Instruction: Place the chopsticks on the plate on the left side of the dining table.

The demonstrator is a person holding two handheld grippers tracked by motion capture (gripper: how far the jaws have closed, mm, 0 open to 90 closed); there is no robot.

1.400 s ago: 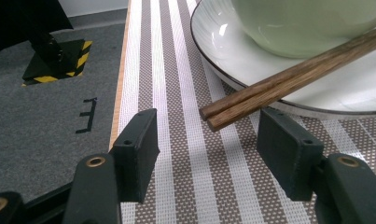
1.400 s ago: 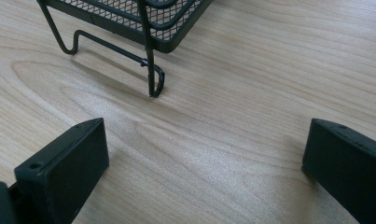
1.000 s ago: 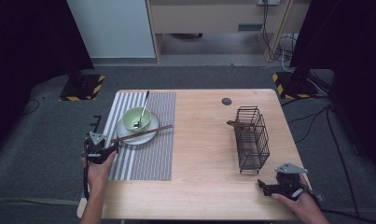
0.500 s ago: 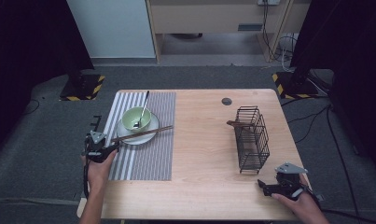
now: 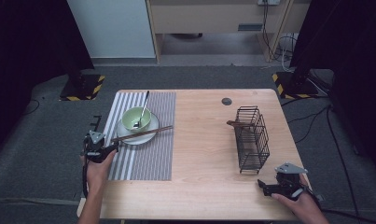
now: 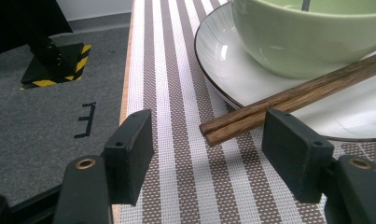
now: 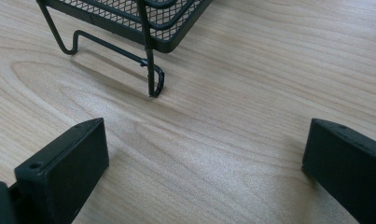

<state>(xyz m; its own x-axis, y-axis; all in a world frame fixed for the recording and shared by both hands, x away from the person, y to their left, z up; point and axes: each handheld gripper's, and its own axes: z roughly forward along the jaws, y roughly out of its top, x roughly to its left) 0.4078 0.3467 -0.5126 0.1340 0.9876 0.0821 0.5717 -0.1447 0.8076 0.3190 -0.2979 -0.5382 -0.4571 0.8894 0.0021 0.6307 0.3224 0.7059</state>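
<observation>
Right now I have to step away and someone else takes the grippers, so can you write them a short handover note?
Left gripper: open, jaws either side of the near tips of the chopsticks, not pressing them.
Right gripper: open, empty, low over the table near the wire basket.
Chopsticks lie across the plate, beside the green bowl with a spoon, on the striped mat.
Done: left gripper lined up.
Left: probably close on the chopsticks and lift them.

This looks like a lab or test room rather than a home: a lone wooden table (image 5: pixel 204 140) on grey carpet (image 5: pixel 45 140), black curtains (image 5: pixel 27 42) on both sides, hazard-striped stand bases (image 5: pixel 83 87) and loose cables (image 5: pixel 283 46) at the far wall.
</observation>
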